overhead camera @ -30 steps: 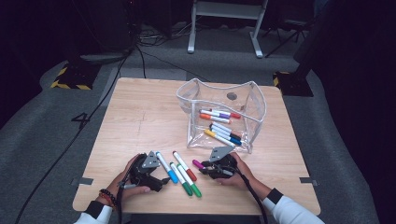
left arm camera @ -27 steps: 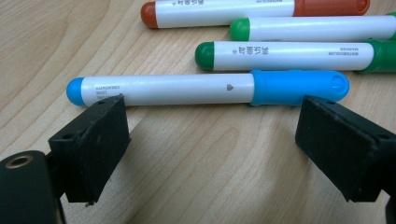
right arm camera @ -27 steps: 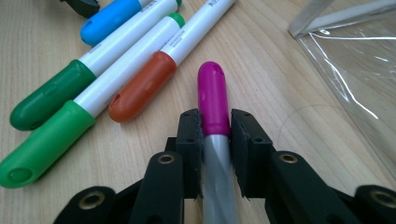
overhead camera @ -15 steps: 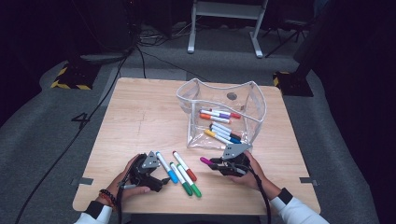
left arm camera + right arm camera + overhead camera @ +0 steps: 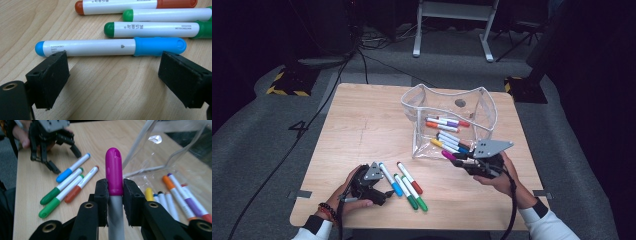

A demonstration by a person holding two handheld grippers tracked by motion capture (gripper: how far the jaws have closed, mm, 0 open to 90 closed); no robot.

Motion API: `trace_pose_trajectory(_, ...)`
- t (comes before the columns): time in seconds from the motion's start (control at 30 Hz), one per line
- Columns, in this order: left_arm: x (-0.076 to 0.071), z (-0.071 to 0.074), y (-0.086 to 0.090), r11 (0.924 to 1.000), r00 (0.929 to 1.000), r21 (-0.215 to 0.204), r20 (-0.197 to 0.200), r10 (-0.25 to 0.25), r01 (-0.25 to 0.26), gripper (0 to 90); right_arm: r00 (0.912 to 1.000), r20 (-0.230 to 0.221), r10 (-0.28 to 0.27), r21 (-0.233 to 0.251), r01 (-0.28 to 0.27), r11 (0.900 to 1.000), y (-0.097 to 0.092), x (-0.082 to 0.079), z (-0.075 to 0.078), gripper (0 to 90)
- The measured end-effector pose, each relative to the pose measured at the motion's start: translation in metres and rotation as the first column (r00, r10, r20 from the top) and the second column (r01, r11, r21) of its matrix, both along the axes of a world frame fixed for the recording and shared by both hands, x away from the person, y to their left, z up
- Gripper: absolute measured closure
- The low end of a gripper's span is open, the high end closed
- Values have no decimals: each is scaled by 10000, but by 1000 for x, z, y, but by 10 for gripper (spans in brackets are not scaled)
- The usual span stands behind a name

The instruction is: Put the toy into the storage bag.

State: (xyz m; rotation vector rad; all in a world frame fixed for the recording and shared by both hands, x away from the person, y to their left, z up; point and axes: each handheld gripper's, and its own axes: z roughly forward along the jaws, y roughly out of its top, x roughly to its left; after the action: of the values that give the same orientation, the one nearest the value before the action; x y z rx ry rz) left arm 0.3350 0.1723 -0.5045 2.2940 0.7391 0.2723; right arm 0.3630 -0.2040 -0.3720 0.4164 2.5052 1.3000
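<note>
High view: clear pouch (image 5: pixel 472 102) w/ markers (image 5: pixel 447 122) inside (several); right gripper (image 5: pixel 467 159) jaws pinching magenta marker (image 5: pixel 448 155), left gripper (image 5: pixel 384 192) jaws spread.

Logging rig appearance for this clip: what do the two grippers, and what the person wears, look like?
Both the left gripper and right gripper are black linkage frames topped by a grey three-cornered plate, with blocky black padded jaws and brass-coloured pivot pins. A black cable trails from the right one. White cuffs with dark bands; a beaded bracelet at the left wrist.

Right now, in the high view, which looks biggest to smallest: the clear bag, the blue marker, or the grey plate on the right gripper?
1. clear bag, by far the biggest.
2. and 3. blue marker and grey plate look about alike; the raised plate sits nearer the camera, so I won't rank them.
</note>
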Motion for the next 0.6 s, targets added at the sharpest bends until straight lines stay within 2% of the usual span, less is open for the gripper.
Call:
trace_pose_trajectory(0.03,0,0,0,10000,10000,2,1,-1,1,101,9998,168,-94,-28,94,10000,-4,1,16,749)
trace_pose_trajectory(0.07,0,0,0,10000,10000,2,1,-1,1,101,9998,168,-94,-28,94,10000,-4,1,16,749)
trace_pose_trajectory(0.1,0,0,0,10000,10000,1,-1,-1,1,101,9996,249,-152,19,151,9999,-8,4,32,748)
trace_pose_trajectory(0.3,0,0,0,10000,10000,1,2,1,-1,101,9968,639,-483,216,470,9987,-16,18,70,748)
trace_pose_trajectory(0.33,0,0,0,10000,10000,-2,1,0,0,101,9968,639,-483,216,470,9987,-16,18,70,748)
trace_pose_trajectory(0.37,0,0,0,10000,10000,-1,0,-2,2,101,9951,787,-597,228,581,9980,-16,24,84,749)
trace_pose_trajectory(0.4,0,0,0,10000,10000,-1,0,-2,2,101,9951,787,-597,228,581,9980,-16,24,84,749)
trace_pose_trajectory(0.43,0,0,0,10000,10000,-1,-1,-1,1,101,9921,1011,-744,164,732,9972,-14,31,95,749)
trace_pose_trajectory(0.5,0,0,0,10000,10000,0,-1,0,0,101,9922,988,-761,211,744,9970,-14,34,99,748)
trace_pose_trajectory(0.53,0,0,0,10000,10000,0,0,0,0,101,9899,1111,-877,93,873,9961,-11,44,107,748)
trace_pose_trajectory(0.6,0,0,0,10000,10000,1,-3,-9,9,101,9900,1085,-901,86,897,9959,-10,48,109,748)
